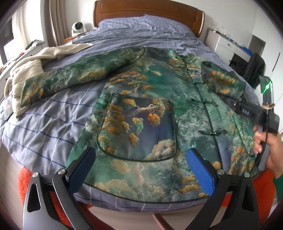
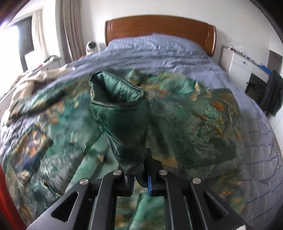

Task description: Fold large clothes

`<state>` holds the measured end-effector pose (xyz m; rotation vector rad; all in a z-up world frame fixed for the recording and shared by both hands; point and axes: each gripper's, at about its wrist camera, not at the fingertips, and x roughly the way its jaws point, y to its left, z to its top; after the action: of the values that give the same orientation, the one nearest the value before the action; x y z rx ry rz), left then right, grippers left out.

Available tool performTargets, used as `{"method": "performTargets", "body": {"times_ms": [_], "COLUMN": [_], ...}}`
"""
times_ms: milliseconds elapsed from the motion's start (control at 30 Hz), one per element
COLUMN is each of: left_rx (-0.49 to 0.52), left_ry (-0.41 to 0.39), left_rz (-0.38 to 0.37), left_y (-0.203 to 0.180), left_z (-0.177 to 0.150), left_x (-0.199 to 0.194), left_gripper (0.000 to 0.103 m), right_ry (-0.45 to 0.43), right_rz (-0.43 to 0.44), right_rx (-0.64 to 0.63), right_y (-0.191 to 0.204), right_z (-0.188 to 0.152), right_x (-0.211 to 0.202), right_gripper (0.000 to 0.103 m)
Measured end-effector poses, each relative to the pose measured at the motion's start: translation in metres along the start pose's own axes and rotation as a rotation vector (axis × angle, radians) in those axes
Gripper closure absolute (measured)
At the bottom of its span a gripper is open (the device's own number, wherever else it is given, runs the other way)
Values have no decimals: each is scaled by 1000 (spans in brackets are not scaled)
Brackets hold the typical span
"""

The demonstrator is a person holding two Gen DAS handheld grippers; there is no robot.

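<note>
A green quilted jacket with orange cloud and tree print lies face up on the bed, knot buttons down its front, a big patch pocket near the hem. Its left sleeve stretches out flat to the left. My left gripper is open and empty, hovering just above the hem. My right gripper is shut on the cuff end of the right sleeve and holds it lifted over the jacket body. In the left wrist view the right gripper's body shows at the right with that sleeve.
The bed has a blue checked cover and a wooden headboard. A cream fleece blanket lies bunched at the left edge. White drawers and a dark garment on a chair stand right of the bed. An orange rug lies below.
</note>
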<state>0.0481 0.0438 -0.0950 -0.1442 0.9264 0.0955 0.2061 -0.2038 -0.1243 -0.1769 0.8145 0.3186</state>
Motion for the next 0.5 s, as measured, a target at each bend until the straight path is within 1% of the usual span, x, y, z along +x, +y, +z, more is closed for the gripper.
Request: {"method": "performTargets", "body": {"times_ms": [33, 67, 100, 133, 167, 200, 233, 300, 367, 500], "left_rx": [1, 2, 5, 6, 8, 9, 10, 11, 19, 38], "left_ry": [5, 9, 15, 18, 23, 29, 35, 58, 102, 182], "left_rz": [-5, -13, -28, -43, -70, -107, -145, -264, -379, -526], "left_y": [-1, -2, -5, -7, -10, -14, -17, -28, -44, -92], "left_z": [1, 2, 5, 8, 12, 18, 23, 37, 52, 85], "left_x": [2, 3, 6, 7, 10, 12, 15, 24, 38, 81], "left_gripper": [0, 0, 0, 0, 0, 0, 0, 0, 0, 1], "right_ry": [9, 14, 20, 27, 38, 42, 39, 23, 8, -6], "right_rz": [3, -2, 1, 22, 68, 94, 110, 119, 149, 184], "right_rx": [-4, -8, -11, -10, -2, 3, 8, 21, 65, 156], "right_y": [2, 5, 7, 8, 9, 11, 12, 13, 10, 0], "right_z": [-4, -8, -11, -13, -16, -17, -20, -26, -34, -55], "right_x": [1, 2, 3, 3, 2, 0, -7, -21, -37, -67], "right_gripper": [89, 86, 73, 63, 46, 41, 41, 41, 41, 41]}}
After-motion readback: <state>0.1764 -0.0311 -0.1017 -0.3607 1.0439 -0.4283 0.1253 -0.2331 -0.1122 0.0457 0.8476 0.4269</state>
